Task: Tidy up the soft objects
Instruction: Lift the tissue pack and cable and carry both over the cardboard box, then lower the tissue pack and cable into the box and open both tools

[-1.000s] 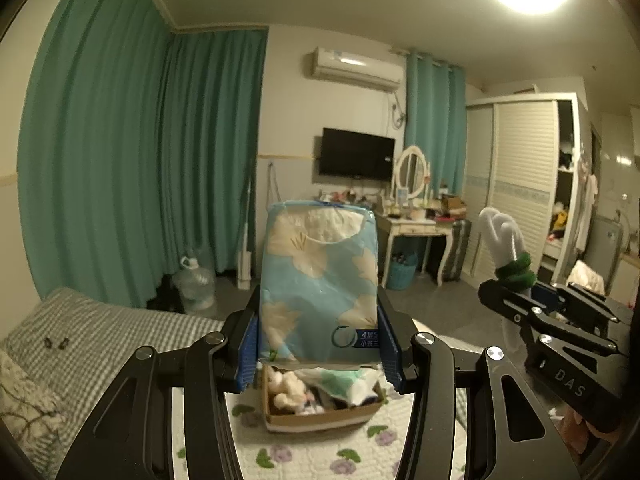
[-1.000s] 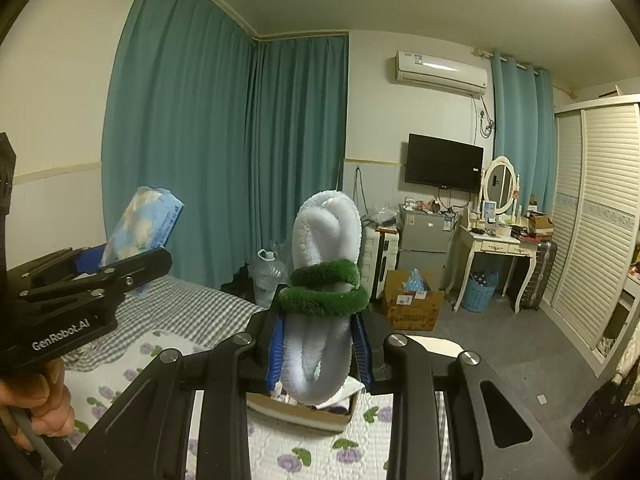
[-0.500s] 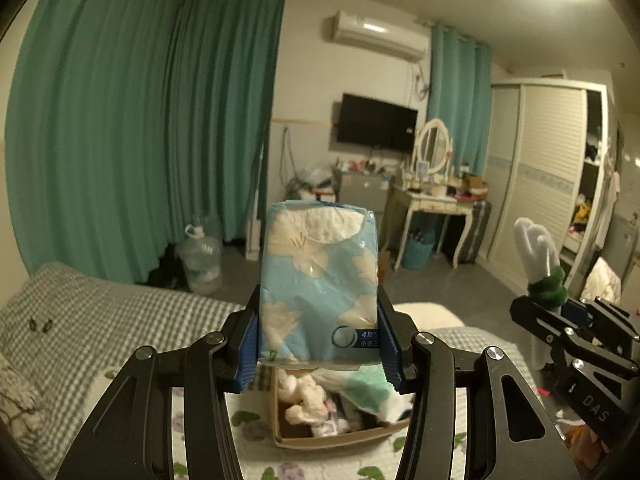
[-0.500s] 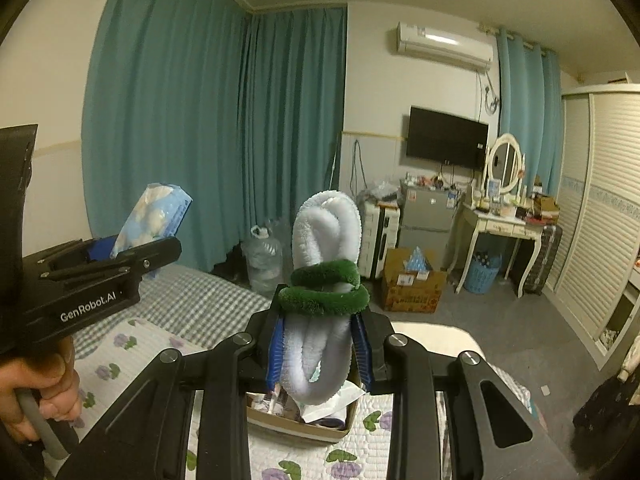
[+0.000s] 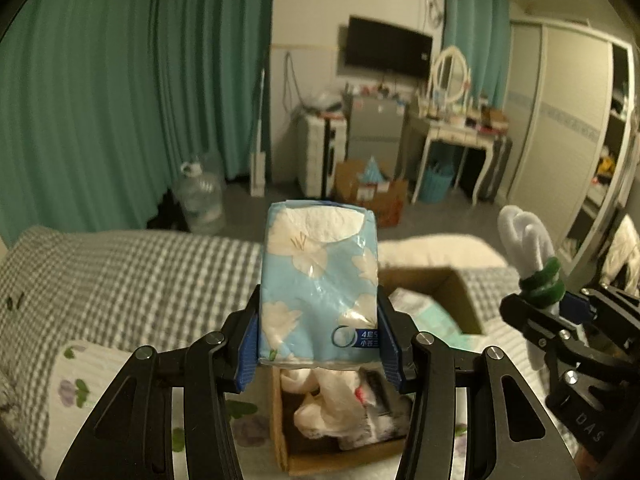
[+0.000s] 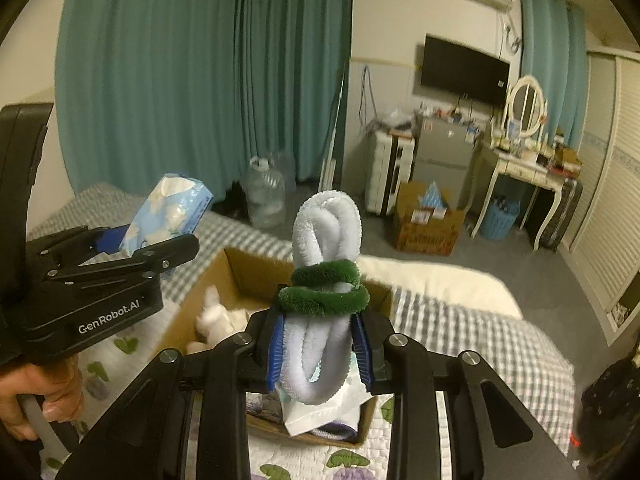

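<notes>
Left tongs (image 5: 319, 350) clamp tissue pack (image 5: 318, 284); right tongs (image 6: 320, 354) clamp fuzzy bundle (image 6: 326, 280).

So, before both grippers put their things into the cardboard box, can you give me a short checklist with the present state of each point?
1. Left gripper shut on tissue pack: ok.
2. Right gripper shut on white fuzzy bundle: ok.
3. Cardboard box open on top: ok.
4. Free room in the box: cannot tell, soft items already fill it.
5. Grippers apart from each other: ok.
</notes>
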Demonstrator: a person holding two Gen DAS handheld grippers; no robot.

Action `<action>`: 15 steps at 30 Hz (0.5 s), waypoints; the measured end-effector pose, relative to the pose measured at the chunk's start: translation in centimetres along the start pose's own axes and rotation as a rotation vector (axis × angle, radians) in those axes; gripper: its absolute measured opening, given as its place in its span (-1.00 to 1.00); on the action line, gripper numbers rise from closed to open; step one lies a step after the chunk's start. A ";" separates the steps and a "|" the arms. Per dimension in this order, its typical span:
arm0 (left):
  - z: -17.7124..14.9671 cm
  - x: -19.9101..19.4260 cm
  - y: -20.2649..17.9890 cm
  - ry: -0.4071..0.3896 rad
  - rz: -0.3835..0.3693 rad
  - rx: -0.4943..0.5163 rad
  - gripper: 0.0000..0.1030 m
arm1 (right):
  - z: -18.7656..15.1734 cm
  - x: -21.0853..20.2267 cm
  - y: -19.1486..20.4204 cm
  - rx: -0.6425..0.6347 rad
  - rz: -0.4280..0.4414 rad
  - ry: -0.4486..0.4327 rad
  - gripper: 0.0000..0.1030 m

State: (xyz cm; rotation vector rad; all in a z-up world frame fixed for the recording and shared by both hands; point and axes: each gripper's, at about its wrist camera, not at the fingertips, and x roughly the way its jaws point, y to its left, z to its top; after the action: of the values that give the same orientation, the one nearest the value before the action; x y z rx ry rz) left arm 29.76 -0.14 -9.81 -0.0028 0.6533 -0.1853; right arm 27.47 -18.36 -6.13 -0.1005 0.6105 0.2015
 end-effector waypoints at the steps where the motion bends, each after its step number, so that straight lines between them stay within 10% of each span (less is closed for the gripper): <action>1: -0.2 0.9 -0.2 0.018 -0.002 0.003 -0.06 | -0.5 1.2 0.0 0.002 0.004 0.020 -0.44; 15: -3.5 7.2 -1.9 0.188 0.005 0.041 -0.05 | -5.6 11.1 -2.4 0.055 -0.003 0.235 -0.44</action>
State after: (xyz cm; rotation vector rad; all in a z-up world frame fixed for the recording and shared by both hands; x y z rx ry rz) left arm 32.91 -3.03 -16.87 0.0563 0.8367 -0.1955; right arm 33.78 -19.82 -17.05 -0.0729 0.8493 0.1709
